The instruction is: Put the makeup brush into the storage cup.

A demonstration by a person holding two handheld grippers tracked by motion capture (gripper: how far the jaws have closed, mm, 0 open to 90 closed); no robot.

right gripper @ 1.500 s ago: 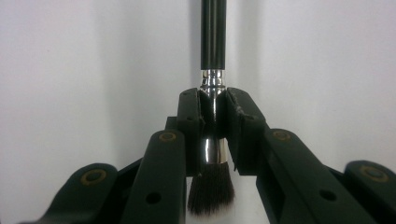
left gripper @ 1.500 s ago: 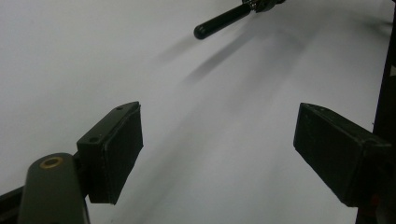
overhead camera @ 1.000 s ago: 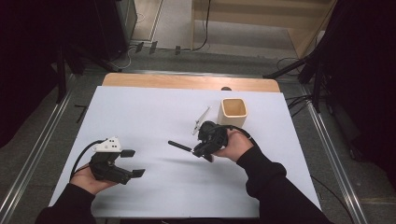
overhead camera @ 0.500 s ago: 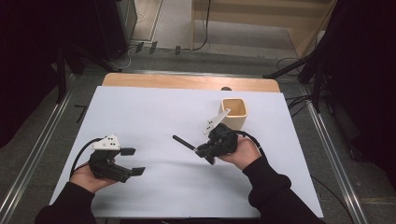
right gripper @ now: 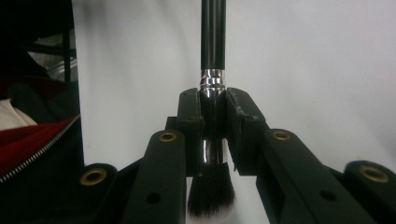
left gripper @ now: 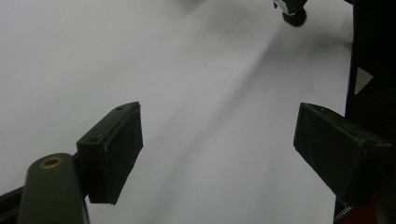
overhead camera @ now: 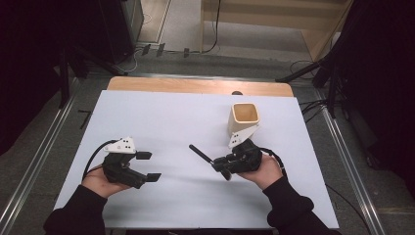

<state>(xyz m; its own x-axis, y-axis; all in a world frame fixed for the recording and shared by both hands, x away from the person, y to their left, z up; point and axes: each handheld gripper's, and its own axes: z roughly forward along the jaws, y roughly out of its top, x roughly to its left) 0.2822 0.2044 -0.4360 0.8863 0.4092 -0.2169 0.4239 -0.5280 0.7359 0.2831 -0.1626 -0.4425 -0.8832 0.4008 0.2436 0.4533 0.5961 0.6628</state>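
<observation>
A makeup brush point(overhead camera: 201, 153) with a black handle, a silver ferrule and dark bristles is clamped in my right gripper point(overhead camera: 219, 163), which is shut on it. In the right gripper view the pads grip the ferrule of the brush point(right gripper: 213, 37); the handle points away and the bristles hang toward the camera between the jaws of the right gripper point(right gripper: 213, 107). The handle sticks out to the left over the white sheet point(overhead camera: 161, 117). My left gripper point(overhead camera: 149, 166) rests at the near left, jaws wide apart. In its own view the left gripper point(left gripper: 219, 140) has nothing between its pads.
A pale square wooden cup point(overhead camera: 243, 120) stands upright just beyond the right hand, its mouth open upward. A wooden table edge point(overhead camera: 195, 85) runs along the far side of the sheet. Metal rails point(overhead camera: 347, 161) flank the table.
My right hand has carried the brush to the right and slightly nearer, still just in front of the cup. The left hand has stayed put.
</observation>
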